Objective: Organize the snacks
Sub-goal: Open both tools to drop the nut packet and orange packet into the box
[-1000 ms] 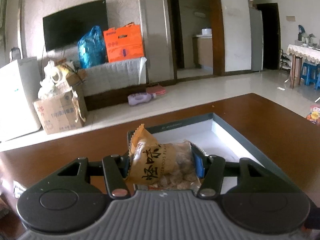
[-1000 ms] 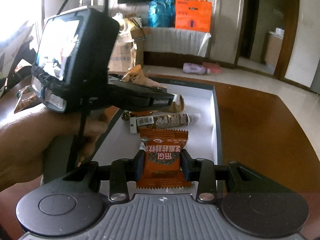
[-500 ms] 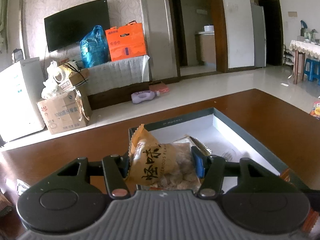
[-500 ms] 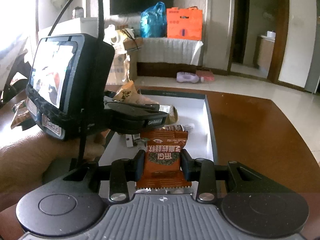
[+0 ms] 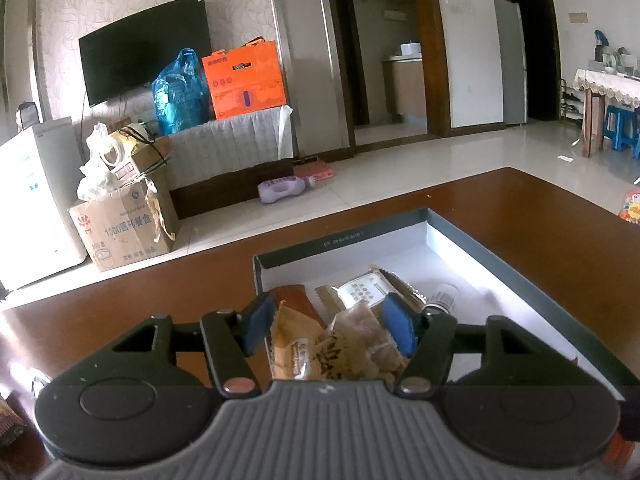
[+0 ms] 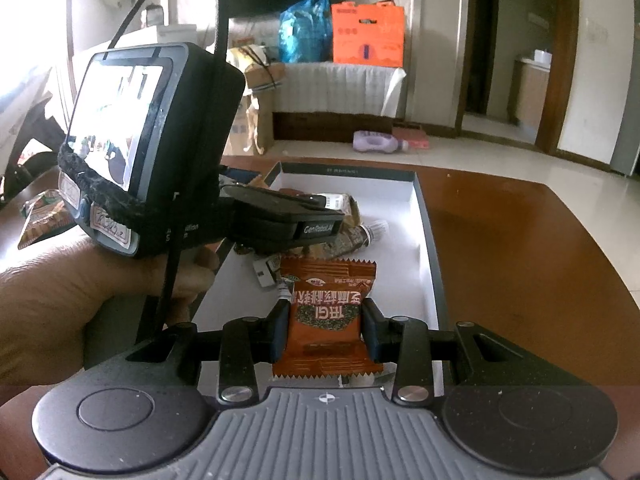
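My left gripper [image 5: 327, 326] hovers over the near end of a white-lined box with a dark grey rim [image 5: 340, 240]. Its jaws are opening. A yellow snack packet [image 5: 332, 348] sags tilted between them, with a gap at the left pad [image 5: 258, 326]. My right gripper [image 6: 326, 330] is shut on an orange-brown snack packet [image 6: 328, 316], held upright over the box [image 6: 424, 216]. In the right wrist view the left gripper [image 6: 312, 224], held by a hand [image 6: 60, 292], reaches in from the left over the box. A beige packet [image 5: 368, 292] and a tube-shaped snack [image 6: 360, 236] lie inside the box.
The box sits on a brown wooden table [image 6: 520, 260]. A snack packet [image 6: 44, 216] lies on the table at the left, and a colourful packet [image 5: 632, 208] shows at the far right edge. Beyond the table edge is tiled floor with a cardboard carton [image 5: 120, 228].
The left jaws have widened, and the yellow packet has slipped lower and tilted between them. The right gripper keeps its hold on the orange-brown packet in place.
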The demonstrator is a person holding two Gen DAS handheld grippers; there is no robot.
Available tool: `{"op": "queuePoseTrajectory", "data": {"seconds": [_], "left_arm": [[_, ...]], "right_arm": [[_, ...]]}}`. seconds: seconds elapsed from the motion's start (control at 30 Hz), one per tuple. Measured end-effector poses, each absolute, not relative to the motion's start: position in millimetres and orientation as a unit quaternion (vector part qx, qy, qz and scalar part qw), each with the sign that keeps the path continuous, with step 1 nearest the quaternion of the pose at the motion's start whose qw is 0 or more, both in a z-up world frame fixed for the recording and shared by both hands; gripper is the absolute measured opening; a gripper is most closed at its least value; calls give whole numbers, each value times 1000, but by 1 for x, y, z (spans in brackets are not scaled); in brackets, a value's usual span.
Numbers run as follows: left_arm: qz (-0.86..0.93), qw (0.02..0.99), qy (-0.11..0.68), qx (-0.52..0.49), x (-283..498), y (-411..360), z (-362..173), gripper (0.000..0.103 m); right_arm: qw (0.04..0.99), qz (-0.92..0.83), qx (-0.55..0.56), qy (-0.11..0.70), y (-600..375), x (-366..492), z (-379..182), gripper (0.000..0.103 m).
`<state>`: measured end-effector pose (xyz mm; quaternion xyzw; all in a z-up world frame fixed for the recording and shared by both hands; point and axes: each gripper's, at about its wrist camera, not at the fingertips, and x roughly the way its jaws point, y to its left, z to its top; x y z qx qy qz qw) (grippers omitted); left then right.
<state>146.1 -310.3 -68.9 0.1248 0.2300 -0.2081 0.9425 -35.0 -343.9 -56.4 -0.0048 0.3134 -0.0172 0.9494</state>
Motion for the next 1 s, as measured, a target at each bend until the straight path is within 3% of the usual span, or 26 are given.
{"op": "queuePoseTrajectory", "data": {"seconds": [0.07, 0.2, 0.6, 1.0], "left_arm": [[-208, 944, 226, 123, 144, -308, -68, 66], [-202, 949, 209, 123, 135, -305, -65, 83], [-207, 948, 182, 162, 75, -281, -51, 84], [-163, 960, 192, 124, 29, -236, -44, 84]], "right_arm": [[950, -17, -4, 313, -344, -35, -56, 38], [952, -19, -4, 307, -347, -35, -55, 38], [954, -39, -21, 296, -345, -33, -59, 38], [950, -41, -40, 308, -332, -28, -67, 39]]}}
